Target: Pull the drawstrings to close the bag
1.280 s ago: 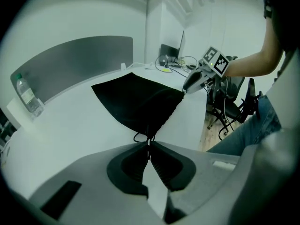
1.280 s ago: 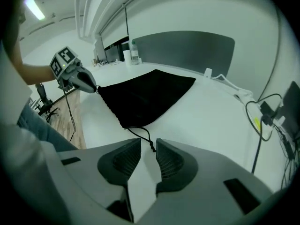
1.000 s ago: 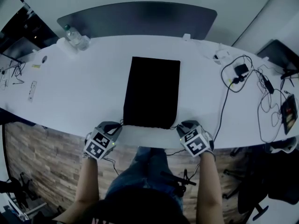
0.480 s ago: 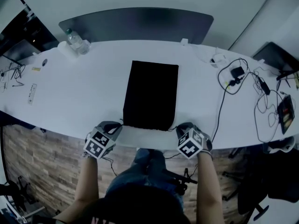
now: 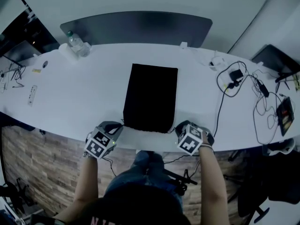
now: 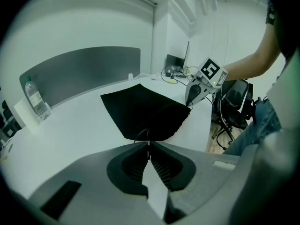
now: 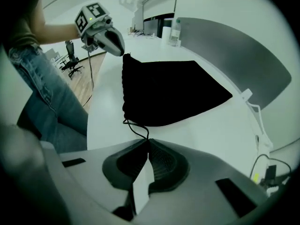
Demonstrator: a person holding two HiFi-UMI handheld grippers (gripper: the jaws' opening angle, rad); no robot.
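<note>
The black bag (image 5: 151, 97) lies flat on the white table (image 5: 70, 93), its gathered mouth at the near edge. The left gripper (image 6: 149, 146) has its jaws pinched together on the thin left drawstring (image 6: 142, 134) at one corner of the mouth; the right gripper (image 7: 148, 146) is clamped likewise on the right drawstring (image 7: 135, 128). In the head view both cords are too thin to make out, and the marker cubes (image 5: 99, 144) cover the jaw tips. The water bottle (image 5: 75, 40) label is too small to read
</note>
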